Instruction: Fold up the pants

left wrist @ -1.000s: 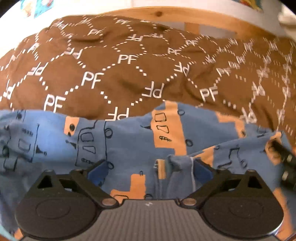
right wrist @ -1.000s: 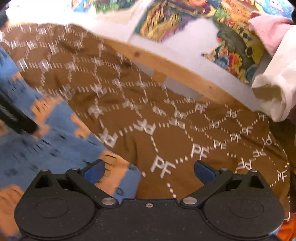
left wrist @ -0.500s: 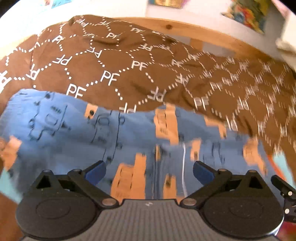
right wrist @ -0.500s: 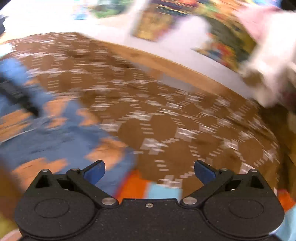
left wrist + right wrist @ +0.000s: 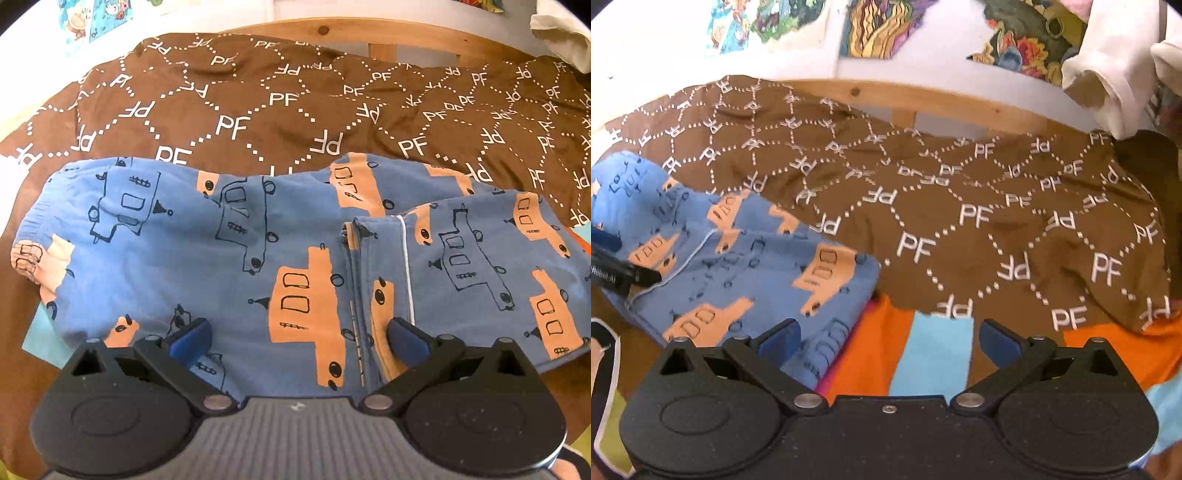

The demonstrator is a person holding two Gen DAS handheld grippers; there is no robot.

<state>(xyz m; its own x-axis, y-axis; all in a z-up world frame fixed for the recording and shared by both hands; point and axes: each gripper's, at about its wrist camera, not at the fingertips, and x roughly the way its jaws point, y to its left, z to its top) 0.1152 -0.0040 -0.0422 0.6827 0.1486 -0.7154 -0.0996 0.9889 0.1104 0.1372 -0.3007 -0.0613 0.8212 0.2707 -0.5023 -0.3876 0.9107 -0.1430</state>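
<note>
The blue pants [image 5: 258, 251] with orange and outlined trucks lie folded across the brown blanket [image 5: 280, 99]. A leg end with a white seam lies folded over on the right half. My left gripper [image 5: 299, 336] is open and empty, just above the pants' near edge. In the right wrist view the pants [image 5: 746, 266] lie at the left. My right gripper [image 5: 890, 339] is open and empty, off the pants' right end, above orange and light blue fabric. The left gripper's finger [image 5: 624, 275] shows at that view's left edge.
The brown blanket [image 5: 960, 206] with white PF letters covers the bed. A wooden bed rail [image 5: 923, 103] runs along the back before a wall with posters. White cloth [image 5: 1115, 66] hangs at the upper right. Orange and light blue bedding [image 5: 923, 354] lies under the blanket's near edge.
Both grippers have drawn back from the pants and risen. The pants lie flatter, with more of them in view. The right gripper has moved off the pants' right end.
</note>
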